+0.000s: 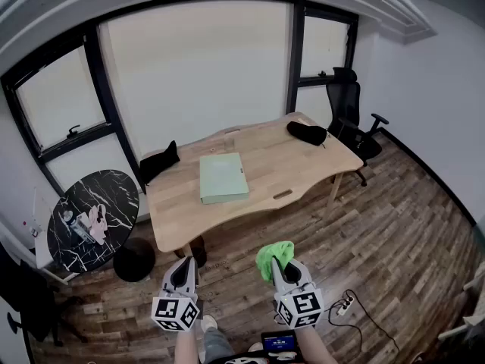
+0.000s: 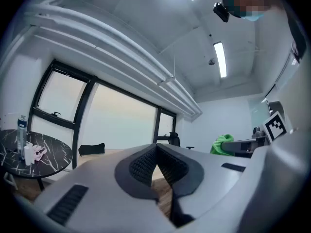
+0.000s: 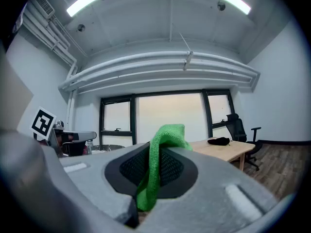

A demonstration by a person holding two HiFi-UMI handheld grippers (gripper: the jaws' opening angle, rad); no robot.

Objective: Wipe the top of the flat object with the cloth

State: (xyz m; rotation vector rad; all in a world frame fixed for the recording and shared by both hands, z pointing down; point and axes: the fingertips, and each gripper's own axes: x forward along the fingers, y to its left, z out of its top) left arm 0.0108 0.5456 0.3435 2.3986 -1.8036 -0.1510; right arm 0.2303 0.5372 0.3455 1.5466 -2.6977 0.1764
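Green cloth [image 3: 162, 147] clamped in level right gripper [image 1: 279, 268], left gripper [image 1: 184, 270] level, closed empty

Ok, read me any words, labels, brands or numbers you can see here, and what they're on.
No text is readable.
Marker cubes on the left tool and right tool: square patterns only, no letters.
Small screen by the person: too small to read.
Bottle on the round table: label too small to read.

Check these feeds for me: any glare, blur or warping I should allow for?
Head view: heavy fisheye bends the windows, which wash out white; the flat object reads clear. Left gripper view: ceiling lights flare, the left gripper looks soft. Right gripper view: cloth sharp, windows blown out behind.
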